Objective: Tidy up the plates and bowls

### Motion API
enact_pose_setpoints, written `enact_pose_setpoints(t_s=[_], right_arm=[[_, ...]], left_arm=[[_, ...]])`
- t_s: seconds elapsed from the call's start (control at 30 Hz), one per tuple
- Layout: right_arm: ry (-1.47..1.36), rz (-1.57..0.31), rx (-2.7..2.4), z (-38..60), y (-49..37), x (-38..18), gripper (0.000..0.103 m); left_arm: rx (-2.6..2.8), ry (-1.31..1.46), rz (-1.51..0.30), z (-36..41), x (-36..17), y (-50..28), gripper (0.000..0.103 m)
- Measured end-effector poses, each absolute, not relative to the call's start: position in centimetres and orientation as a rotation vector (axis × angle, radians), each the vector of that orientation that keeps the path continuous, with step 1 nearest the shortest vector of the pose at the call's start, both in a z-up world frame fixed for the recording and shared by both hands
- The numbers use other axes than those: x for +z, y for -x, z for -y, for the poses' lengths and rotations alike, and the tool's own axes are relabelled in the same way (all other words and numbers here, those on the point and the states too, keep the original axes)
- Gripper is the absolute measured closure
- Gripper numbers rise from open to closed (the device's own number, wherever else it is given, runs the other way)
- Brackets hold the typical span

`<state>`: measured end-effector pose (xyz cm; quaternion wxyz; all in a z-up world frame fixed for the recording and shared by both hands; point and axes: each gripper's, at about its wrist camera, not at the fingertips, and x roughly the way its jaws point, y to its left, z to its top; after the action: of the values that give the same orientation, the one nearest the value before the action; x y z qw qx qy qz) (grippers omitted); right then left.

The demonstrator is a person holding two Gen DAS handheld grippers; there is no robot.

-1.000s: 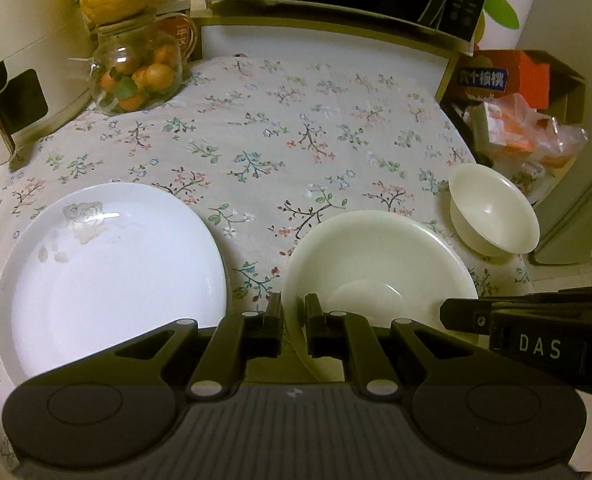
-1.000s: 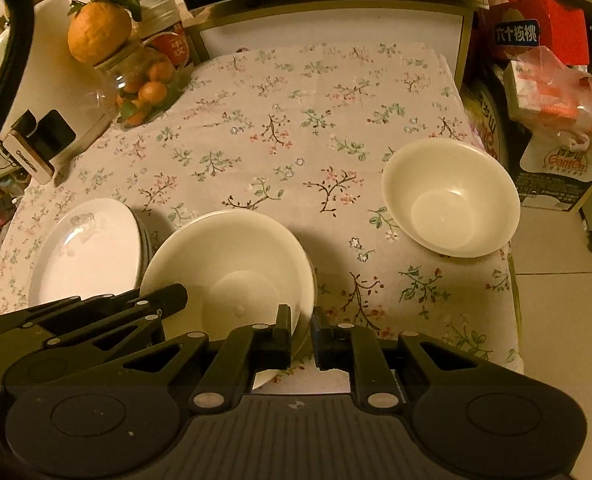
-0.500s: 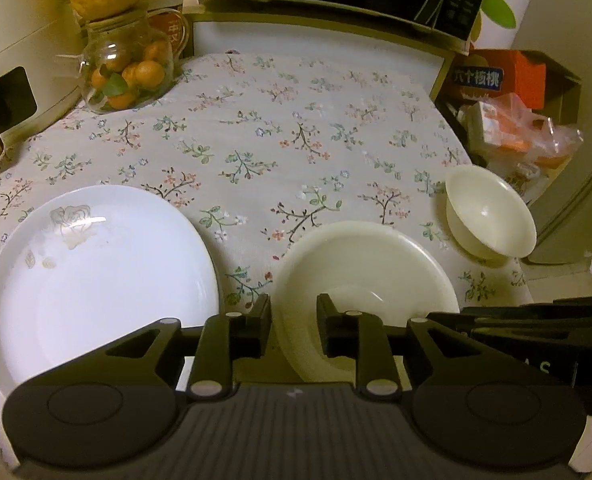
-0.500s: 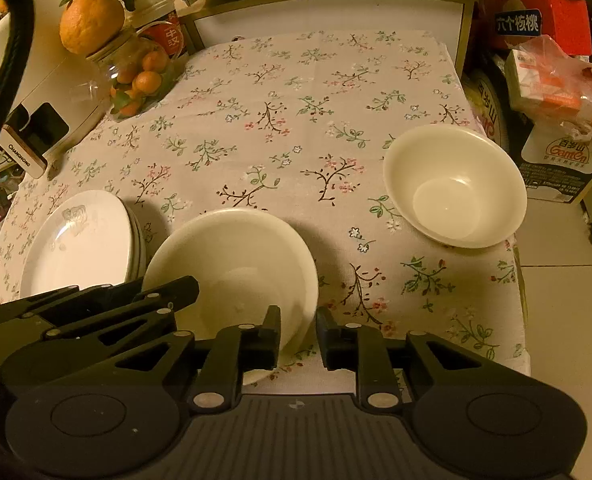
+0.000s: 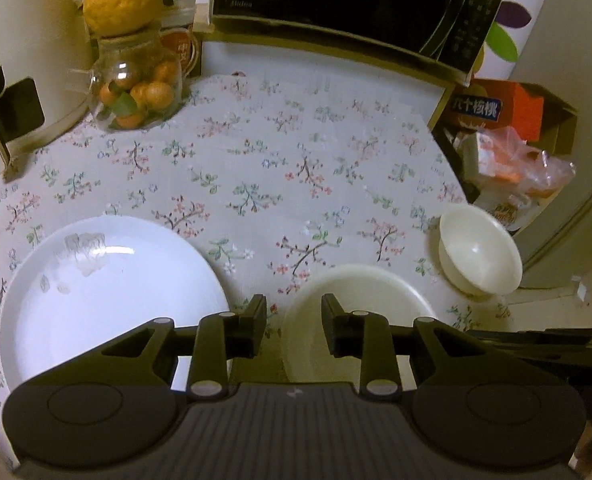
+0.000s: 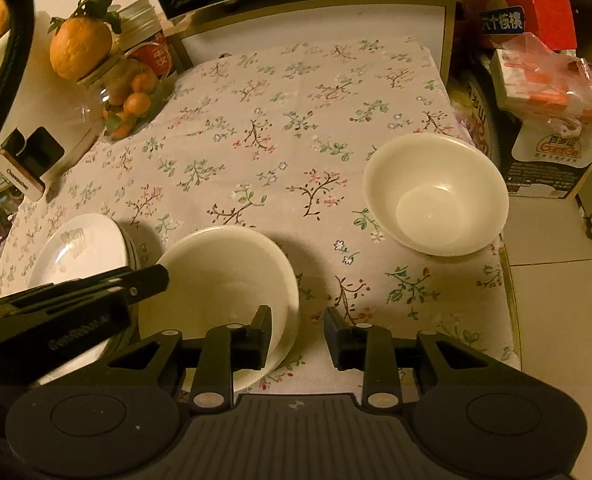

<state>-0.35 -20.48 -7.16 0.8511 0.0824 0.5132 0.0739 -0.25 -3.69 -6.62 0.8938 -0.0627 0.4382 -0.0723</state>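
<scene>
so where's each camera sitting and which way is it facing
Left wrist: on the left gripper, angled down over the table; fingers opening astride the big bowl's left rim, plates to the left.
Right wrist: on the right gripper, angled down; fingers opening astride that bowl's right rim; left gripper shows.
Shared: big bowl, plates, small bowl.

We carry two matte black plastic two-finger grippers: the left gripper (image 5: 293, 322) and the right gripper (image 6: 298, 334). Each has a ribbed grey-black base with a tiny white mark at its middle, two round raised discs at the sides, angled linkage arms with silver pivot pins, and blocky square fingertips. Faint raised lettering runs along the left gripper's side in the right view
</scene>
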Motion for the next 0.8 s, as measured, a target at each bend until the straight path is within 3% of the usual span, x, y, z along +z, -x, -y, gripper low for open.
enact_pose_setpoints(t_s=[0.8], right_arm=[[-0.295,-1.008,0.07,25.3,-0.2,-5.4,0.066]], left_arm=[[-0.21,0.077,-0.864,7.8,-4.9,-0.8,0.076]])
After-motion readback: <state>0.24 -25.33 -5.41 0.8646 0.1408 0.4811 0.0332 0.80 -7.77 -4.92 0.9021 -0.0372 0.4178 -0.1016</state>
